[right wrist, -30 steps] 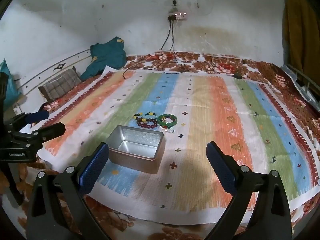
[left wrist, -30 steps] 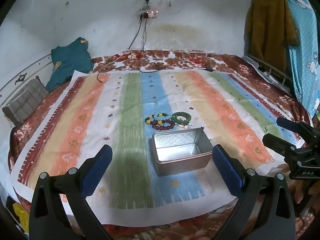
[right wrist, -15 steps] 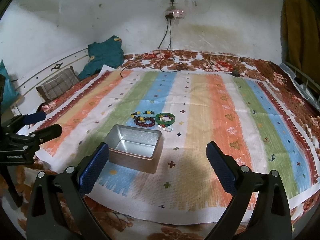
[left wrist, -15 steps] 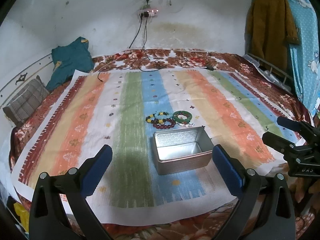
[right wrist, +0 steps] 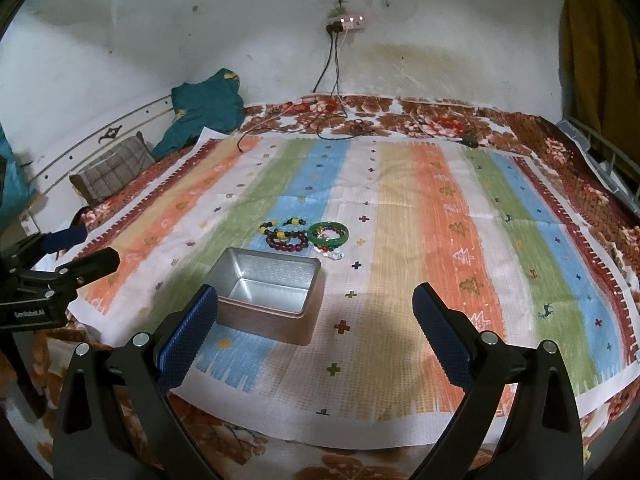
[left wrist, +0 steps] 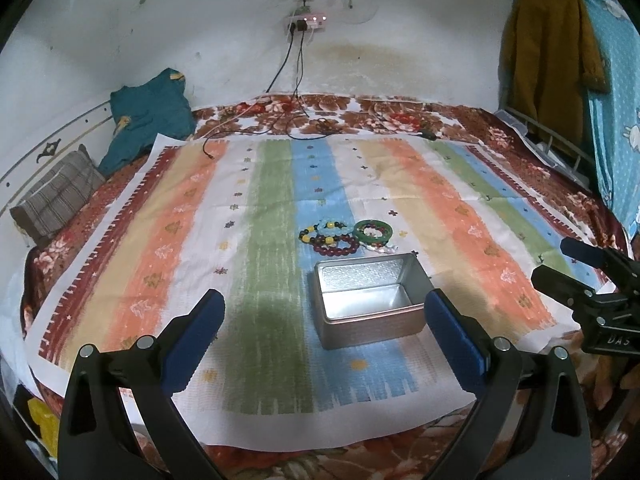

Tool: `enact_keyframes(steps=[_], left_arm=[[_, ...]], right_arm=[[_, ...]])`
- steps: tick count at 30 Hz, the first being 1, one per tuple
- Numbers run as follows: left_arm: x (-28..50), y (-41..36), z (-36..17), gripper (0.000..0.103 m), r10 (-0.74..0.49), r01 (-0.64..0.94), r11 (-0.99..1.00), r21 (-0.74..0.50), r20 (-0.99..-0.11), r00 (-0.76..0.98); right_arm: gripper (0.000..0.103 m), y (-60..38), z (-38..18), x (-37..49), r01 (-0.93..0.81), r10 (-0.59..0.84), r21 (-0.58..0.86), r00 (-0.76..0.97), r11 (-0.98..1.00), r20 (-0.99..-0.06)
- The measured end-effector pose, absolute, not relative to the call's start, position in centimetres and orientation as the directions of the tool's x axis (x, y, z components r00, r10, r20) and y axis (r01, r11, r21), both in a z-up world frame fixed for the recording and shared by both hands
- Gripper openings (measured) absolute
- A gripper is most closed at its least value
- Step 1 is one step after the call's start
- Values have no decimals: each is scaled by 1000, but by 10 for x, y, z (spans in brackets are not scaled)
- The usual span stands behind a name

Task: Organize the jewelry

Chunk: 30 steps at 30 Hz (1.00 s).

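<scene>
An open silver metal tin [left wrist: 366,300] [right wrist: 269,294] sits empty on a striped cloth [left wrist: 260,240] [right wrist: 400,220]. Just behind it lie a dark red bead bracelet [left wrist: 335,245] [right wrist: 287,243], a multicoloured bead bracelet [left wrist: 325,229] [right wrist: 280,227] and a green bangle [left wrist: 374,231] [right wrist: 328,234] with a small pale piece beside it. My left gripper [left wrist: 322,330] [right wrist: 76,252] is open, hovering near the cloth's front edge, the tin between its fingers in view. My right gripper [right wrist: 314,326] [left wrist: 576,264] is open too, to the right of the tin.
The cloth covers a floral bedspread [left wrist: 360,108]. A teal garment [left wrist: 148,112] and a checked pillow [left wrist: 56,192] lie at the back left. Cables [left wrist: 296,80] hang from a wall socket. Clothes [left wrist: 552,56] hang at the right over a metal rail.
Both grippers have shifted slightly; in the right wrist view the tin and bracelets sit a little lower and nearer. Neither gripper's opening changed.
</scene>
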<state>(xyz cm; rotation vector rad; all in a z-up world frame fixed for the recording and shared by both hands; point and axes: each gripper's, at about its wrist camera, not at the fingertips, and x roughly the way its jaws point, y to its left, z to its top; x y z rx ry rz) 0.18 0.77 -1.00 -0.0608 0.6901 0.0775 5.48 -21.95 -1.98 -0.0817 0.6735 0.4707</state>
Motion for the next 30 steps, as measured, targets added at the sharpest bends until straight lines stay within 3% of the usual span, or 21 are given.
enact_keyframes(steps=[30], left_arm=[[6,20,-13,98,65,-127,991,-45,-665,744]], right_arm=[[98,-220,-23,62,-440,388,84,668,894,-635]])
